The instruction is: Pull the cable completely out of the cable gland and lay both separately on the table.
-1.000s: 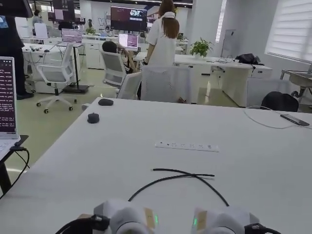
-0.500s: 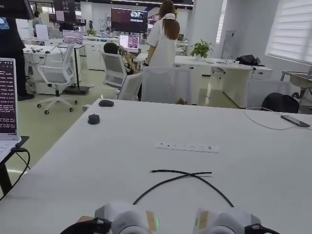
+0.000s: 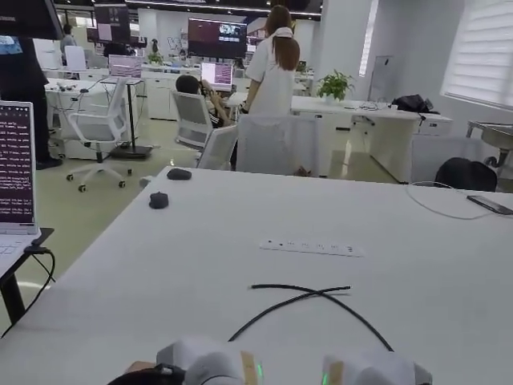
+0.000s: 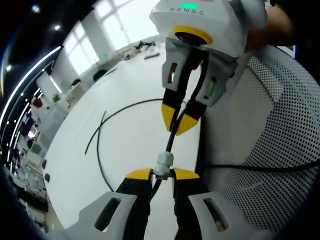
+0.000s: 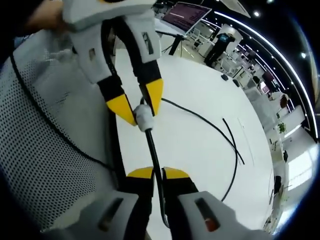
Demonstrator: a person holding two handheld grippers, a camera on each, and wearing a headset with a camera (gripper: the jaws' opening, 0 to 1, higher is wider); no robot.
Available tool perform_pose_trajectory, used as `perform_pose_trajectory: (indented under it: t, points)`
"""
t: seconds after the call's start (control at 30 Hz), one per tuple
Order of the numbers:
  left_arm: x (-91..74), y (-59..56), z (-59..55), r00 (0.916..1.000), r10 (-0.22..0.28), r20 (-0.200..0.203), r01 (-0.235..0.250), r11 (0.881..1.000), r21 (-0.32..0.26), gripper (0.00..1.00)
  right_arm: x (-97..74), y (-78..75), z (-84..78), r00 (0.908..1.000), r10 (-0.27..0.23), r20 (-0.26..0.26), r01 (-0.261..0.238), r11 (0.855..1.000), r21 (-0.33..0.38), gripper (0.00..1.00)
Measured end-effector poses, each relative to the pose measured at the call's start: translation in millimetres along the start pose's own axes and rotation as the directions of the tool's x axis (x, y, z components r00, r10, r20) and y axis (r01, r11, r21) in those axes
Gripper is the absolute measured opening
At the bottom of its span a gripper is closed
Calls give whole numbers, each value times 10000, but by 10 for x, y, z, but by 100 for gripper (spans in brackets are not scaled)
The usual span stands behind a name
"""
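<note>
Your left tongs point(image 4: 161, 174) are clamped on the white cable gland point(image 4: 163, 163). The yellow tips press on it from both sides, and the gland sits upright between them. Your right tongs point(image 5: 155, 173) are closed on the black cable point(image 4: 171, 141), gripping it a short way from the gland. The two sets of tips face each other, near but apart. Only a short straight run of cable lies between them.

The cable enters the gland at the end facing the right tongs, so the cable is not out of the gland. Both parts are held above the near edge of the counter point(image 4: 125, 150), and neither lies on it.

In the head view, the rest of the cable runs away from you across the white counter. It crosses over itself once, and one free end points to your right. A white power strip point(image 3: 311, 248) lies beyond the crossing, well apart from the cable. Two dark computer mice point(image 3: 159, 200) rest near the far left corner. A phone point(image 3: 490, 205) and a thin pale cord lie at the far right edge.

A perforated white mesh surface point(image 4: 265, 120) stands just beside the counter edge in the left gripper view, with a black cord running across it. To your left, a laptop screen point(image 3: 16, 164) shows lines of text. Behind the counter, a person in white point(image 3: 271, 72) stands among office chairs and desks.
</note>
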State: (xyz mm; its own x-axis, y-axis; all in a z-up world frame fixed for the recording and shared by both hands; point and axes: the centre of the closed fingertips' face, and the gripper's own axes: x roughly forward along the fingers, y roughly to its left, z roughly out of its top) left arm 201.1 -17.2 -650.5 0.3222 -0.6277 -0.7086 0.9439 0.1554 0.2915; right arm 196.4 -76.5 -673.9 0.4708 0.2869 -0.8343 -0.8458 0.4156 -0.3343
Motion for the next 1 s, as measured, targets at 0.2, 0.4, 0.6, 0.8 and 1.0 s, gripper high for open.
perform_pose_trajectory:
  t: [0.2, 0.4, 0.6, 0.8, 1.0]
  points:
    - [1, -17, -9, 10000, 10, -94, -9, 9998, 177, 16, -1, -47, -80, 9995, -188, -267, 201, 9987, 462, 21]
    - [-5, -39, 45, 9999, -46, 130, 42, 9995, 317, 16, -40, 107, 241, 9936, 308, 1091, -273, 9991, -336, 23]
    - [2, -70, 91, 9995, -158, 269, 144, 9986, 504, 16, -68, 158, 291, 9874, 582, 1474, -501, 9970, -584, 4]
    - [-9, -19, 45, 9999, 45, 125, -49, 9995, 307, 16, -13, 62, 51, 9994, 161, 322, -159, 9999, -41, 4]
    - [-10, -29, 53, 9999, 56, 117, -59, 9995, 315, 16, 13, 25, -198, 9965, 45, -829, -22, 9996, 278, 5]
